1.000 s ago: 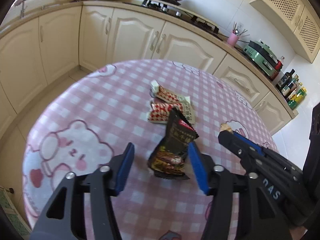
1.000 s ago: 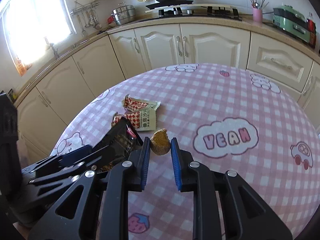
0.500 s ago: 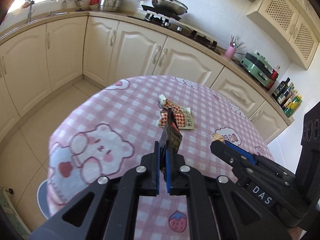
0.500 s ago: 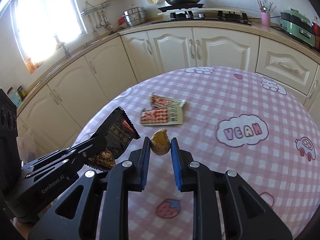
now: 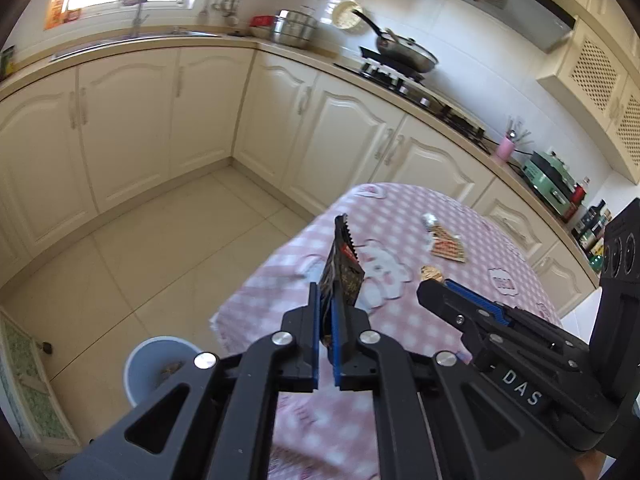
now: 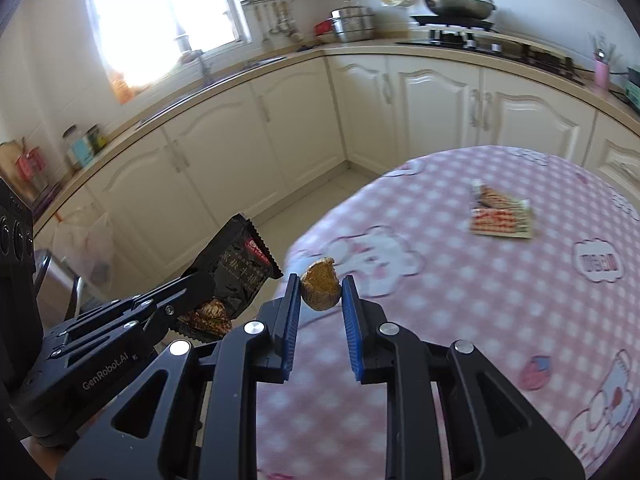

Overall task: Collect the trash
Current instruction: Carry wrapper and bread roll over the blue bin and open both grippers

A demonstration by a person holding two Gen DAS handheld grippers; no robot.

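Trash was in both of my grippers at that moment. My left gripper had its jaws pressed together on a black snack wrapper, which stood up from the fingertips with its serrated edge toward twelve o'clock, clear of the table. My right gripper was pinching a brown bitten food scrap between its blue pads, the piece sitting right at the tips. In the right wrist view I saw the left gripper at about nine o'clock of the scrap, wrapper raised beside it; in the left wrist view the right gripper lay at about three o'clock of the wrapper, the scrap at its tip.

Two red-and-white checked wrappers lay touching each other on the pink checked tablecloth, well apart from both grippers, toward one o'clock in the right wrist view. A small silvery crumpled bit lay just beyond them in the left wrist view.

On the tiled floor, at about seven o'clock of the left gripper, stood a grey bin beside the table's edge, with something small lying inside it.
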